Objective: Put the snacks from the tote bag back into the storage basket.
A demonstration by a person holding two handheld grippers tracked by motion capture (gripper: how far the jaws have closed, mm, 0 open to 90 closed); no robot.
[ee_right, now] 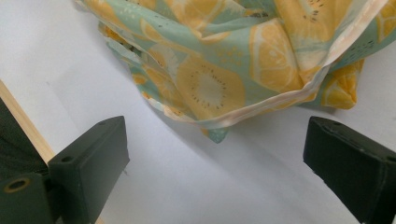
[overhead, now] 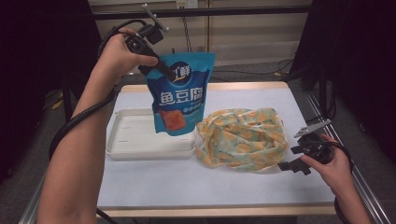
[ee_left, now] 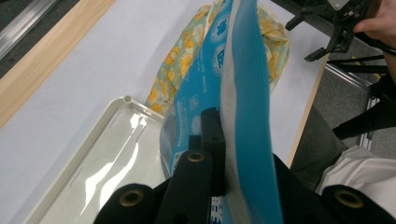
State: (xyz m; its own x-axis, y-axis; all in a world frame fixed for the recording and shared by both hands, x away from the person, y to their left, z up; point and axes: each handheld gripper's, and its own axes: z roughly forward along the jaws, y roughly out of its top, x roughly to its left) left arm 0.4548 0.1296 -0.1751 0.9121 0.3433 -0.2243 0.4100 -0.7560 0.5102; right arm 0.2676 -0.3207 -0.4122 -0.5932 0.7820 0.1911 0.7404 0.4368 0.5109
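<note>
While the left gripper [overhead: 161, 69] pinched the blue pouch [overhead: 180, 95] by its top corner, it hung limp and light. The right gripper's [overhead: 299, 158] fingers stood open beside the cloth bag [overhead: 243, 137].

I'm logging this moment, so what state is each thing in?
Blue snack pouch: sealed, hanging in the air above the tray.
Left gripper: fingers shut on the pouch's top edge.
Right gripper: open, holding nothing.
White tray: nothing in it.
Fruit-print cloth bag: crumpled on the table.
</note>
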